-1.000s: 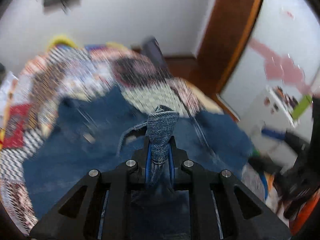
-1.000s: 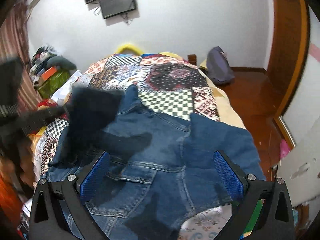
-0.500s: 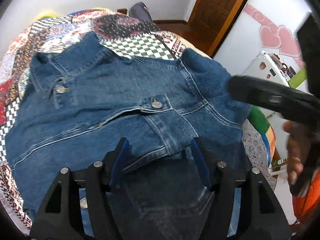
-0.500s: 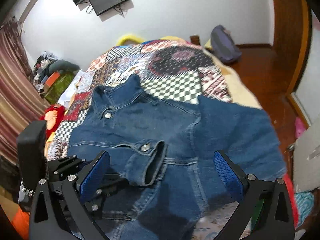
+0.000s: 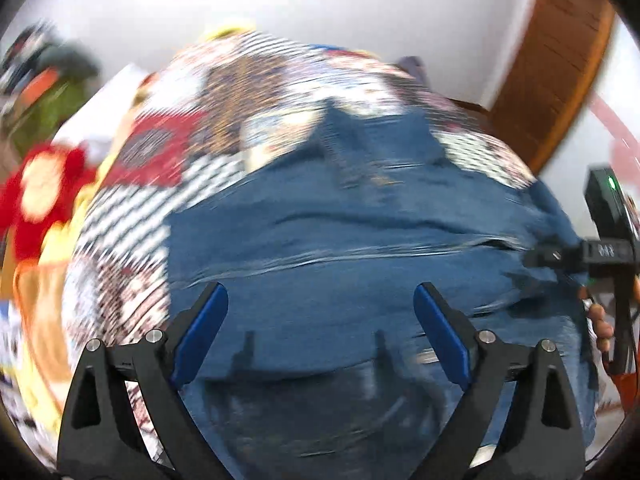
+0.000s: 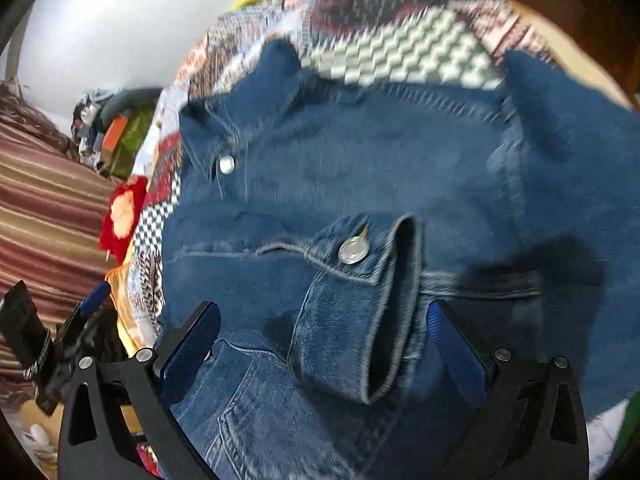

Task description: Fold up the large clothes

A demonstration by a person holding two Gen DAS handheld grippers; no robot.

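My left gripper [image 5: 320, 336] is opening with nothing between its jaws and my right gripper [image 6: 324, 344] stands wide and empty, both above the denim jacket [image 6: 400, 168] spread on the patchwork bedspread [image 6: 400, 52].

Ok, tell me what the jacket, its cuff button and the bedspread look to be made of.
Jacket: blue denim, judging by the matte woven look, paler stitched seams and worn edges.
Cuff button: probably metal; it is round, silvery and shiny.
Bedspread: looks like printed cloth in patchwork and checker patterns with a dull finish; blur hides the weave, so the fibre is unclear.
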